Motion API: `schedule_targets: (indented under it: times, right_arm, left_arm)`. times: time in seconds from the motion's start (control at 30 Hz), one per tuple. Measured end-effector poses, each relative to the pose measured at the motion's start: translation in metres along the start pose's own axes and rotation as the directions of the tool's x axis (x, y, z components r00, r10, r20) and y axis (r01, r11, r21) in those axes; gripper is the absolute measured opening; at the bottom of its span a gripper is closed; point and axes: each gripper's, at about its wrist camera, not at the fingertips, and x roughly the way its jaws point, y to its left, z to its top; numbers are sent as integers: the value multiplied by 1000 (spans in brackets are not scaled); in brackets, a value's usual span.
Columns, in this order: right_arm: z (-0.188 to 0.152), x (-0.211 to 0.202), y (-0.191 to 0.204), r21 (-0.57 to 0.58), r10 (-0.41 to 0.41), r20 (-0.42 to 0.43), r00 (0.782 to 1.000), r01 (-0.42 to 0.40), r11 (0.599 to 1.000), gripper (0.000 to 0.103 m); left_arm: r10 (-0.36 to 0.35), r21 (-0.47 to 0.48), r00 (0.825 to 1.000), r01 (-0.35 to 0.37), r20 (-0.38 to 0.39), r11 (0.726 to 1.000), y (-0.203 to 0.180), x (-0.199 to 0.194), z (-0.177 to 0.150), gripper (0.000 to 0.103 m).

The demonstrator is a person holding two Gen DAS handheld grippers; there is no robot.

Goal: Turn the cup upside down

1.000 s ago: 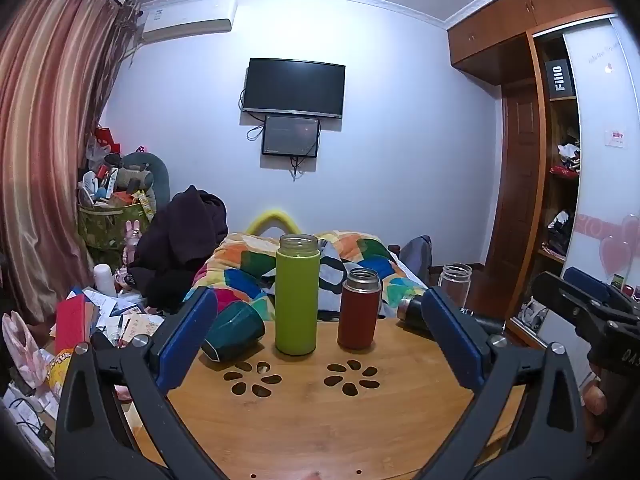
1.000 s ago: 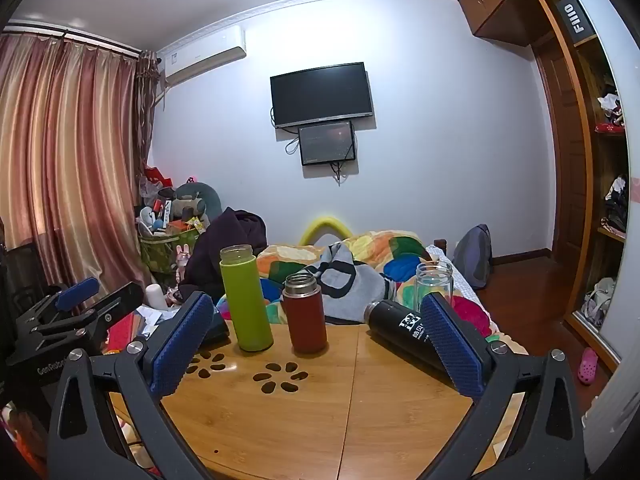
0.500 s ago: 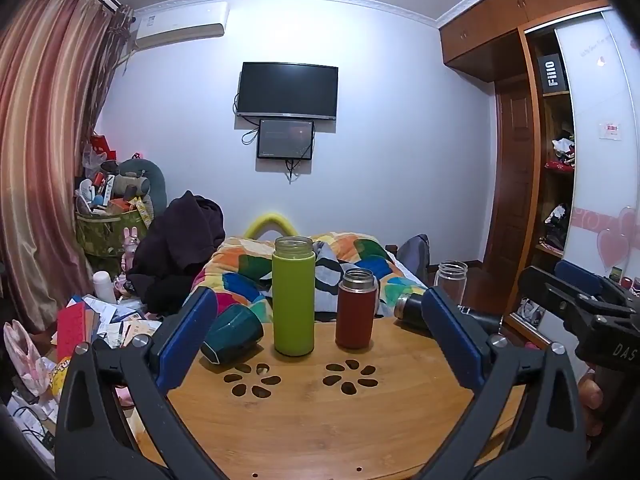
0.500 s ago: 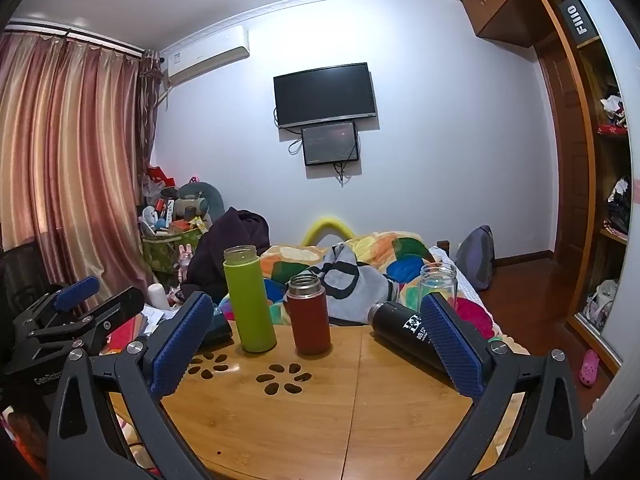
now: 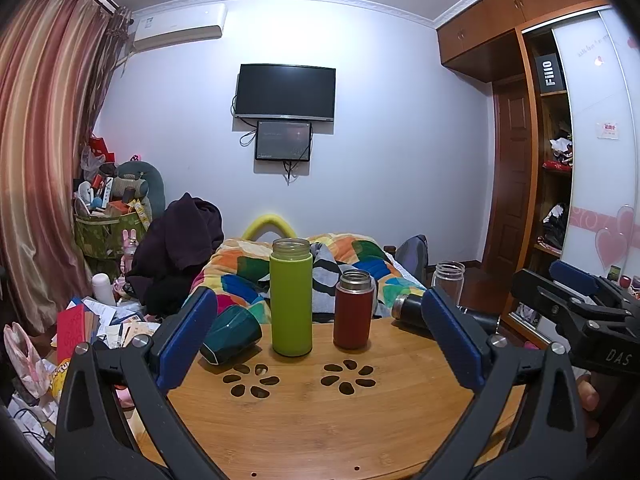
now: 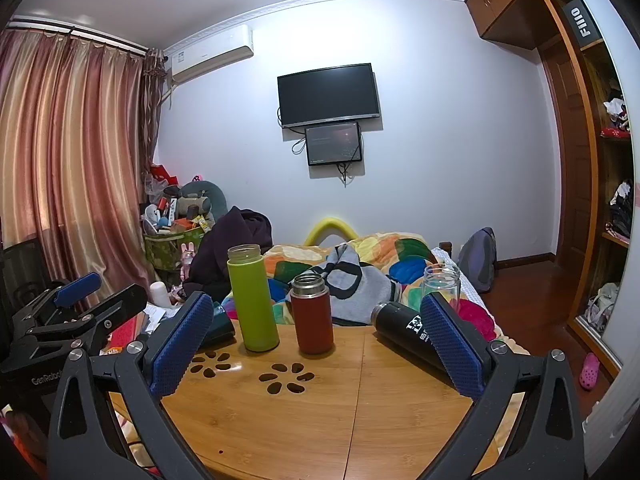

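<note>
Left wrist: glossy faceted teal cup [image 5: 231, 335] lies sideways on bamboo table [image 5: 320, 420].

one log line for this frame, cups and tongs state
left tongs: open, empty | right tongs: open, empty | green cup: upright | red cup: upright | phase: pre-grasp

A pale wall [image 5: 400, 140] was seen at the back, with a dark television [image 5: 285, 92] mounted on it and a smaller screen [image 5: 283, 141] hung just below. An air conditioner [image 5: 178, 28] was fixed near the ceiling. Striped reddish curtains [image 6: 72, 152] were drawn on the left. A wooden wardrobe [image 5: 520, 120] stood on the right. A bed under a colourful quilt [image 6: 392, 252] was placed behind the wooden bench [image 5: 320, 420].
</note>
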Motion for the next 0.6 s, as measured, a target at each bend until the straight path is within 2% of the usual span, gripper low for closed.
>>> schedule_targets:
  times: [0.6]
  right_arm:
    - [0,0,0,2,4,2,1000,-4,1000,103]
  left_arm:
    - [14,15,1000,-14,9,1000,-7,-5,1,103]
